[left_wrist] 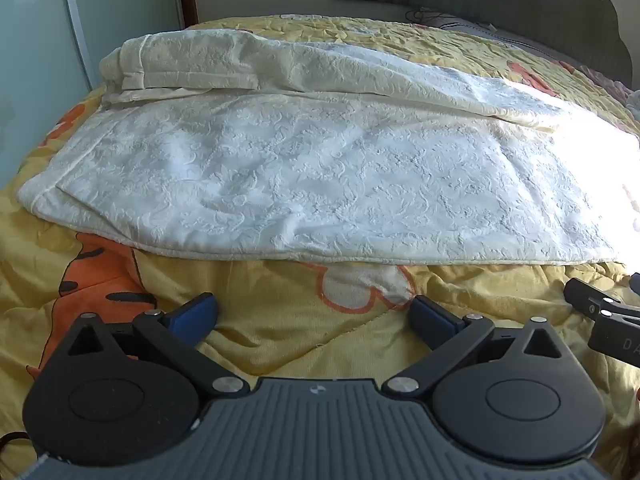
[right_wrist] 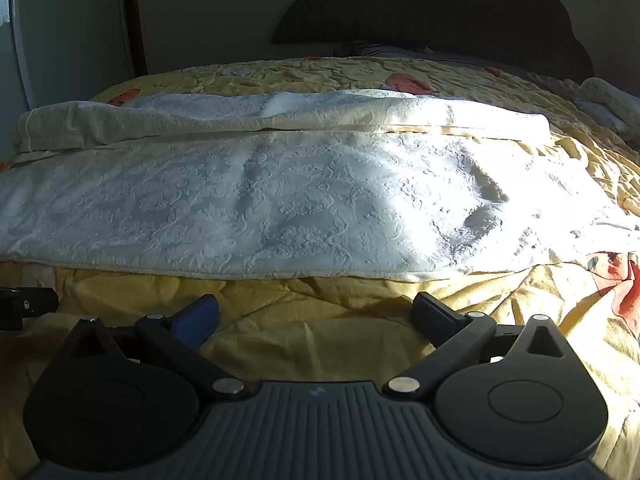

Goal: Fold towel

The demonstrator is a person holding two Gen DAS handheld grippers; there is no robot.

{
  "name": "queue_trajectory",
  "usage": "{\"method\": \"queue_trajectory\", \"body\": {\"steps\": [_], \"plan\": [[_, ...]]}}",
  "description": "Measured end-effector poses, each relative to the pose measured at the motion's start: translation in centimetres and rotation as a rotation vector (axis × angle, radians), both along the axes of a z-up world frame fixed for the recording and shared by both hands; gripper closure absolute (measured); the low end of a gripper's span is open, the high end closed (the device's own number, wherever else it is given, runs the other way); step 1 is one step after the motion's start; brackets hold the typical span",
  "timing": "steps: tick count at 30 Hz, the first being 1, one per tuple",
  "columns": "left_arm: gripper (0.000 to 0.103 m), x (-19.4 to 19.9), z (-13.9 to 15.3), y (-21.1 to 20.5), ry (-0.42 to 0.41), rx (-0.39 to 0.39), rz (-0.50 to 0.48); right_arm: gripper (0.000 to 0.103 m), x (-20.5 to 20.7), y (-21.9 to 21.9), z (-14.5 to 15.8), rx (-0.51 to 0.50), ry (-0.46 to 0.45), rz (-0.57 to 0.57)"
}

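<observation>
A cream-white towel with a raised floral weave (left_wrist: 320, 176) lies spread across a yellow quilted bedspread printed with orange cartoon figures (left_wrist: 280, 320). In the left wrist view the towel fills the middle of the frame, running from 9 o'clock to 3 o'clock. Its far long side is turned back onto itself, forming a rumpled doubled band from 10 o'clock to 2 o'clock. Its near hem runs straight across just above frame centre-bottom. Strong sunlight washes out the towel's end at 3 o'clock.

The left gripper (left_wrist: 314, 312) sits at 6 o'clock, over bare bedspread and near the towel's near hem without touching it. Its blue-padded fingers (left_wrist: 196, 314) are spread wide and hold nothing. At 4 o'clock in this view, a black part of the right gripper (left_wrist: 600, 312) enters from the frame edge.

In the right wrist view the same towel (right_wrist: 280, 200) spans the frame, doubled band at 12 o'clock, sunlit patch toward 2 o'clock. The right gripper (right_wrist: 316, 314) sits at 6 o'clock over bedspread (right_wrist: 320, 340), short of the near hem, fingers released and empty. A black part of the left gripper (right_wrist: 24, 306) shows at 8 o'clock.

A dark scalloped headboard (right_wrist: 420, 8) stands beyond the bed at 12 o'clock.
</observation>
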State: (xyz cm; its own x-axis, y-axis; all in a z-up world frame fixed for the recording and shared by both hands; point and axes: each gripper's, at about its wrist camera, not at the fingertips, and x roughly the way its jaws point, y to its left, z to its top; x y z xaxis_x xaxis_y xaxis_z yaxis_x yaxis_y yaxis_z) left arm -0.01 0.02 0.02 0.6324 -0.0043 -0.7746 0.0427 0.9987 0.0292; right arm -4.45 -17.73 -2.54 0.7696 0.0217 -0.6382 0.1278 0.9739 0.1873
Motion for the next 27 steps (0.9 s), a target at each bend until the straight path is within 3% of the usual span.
{"method": "queue_trajectory", "body": {"steps": [27], "plan": [[0.000, -0.09, 0.23, 0.23, -0.003, 0.008, 0.010, 0.000, -0.02, 0.05, 0.03, -0.002, -0.002, -0.002]]}}
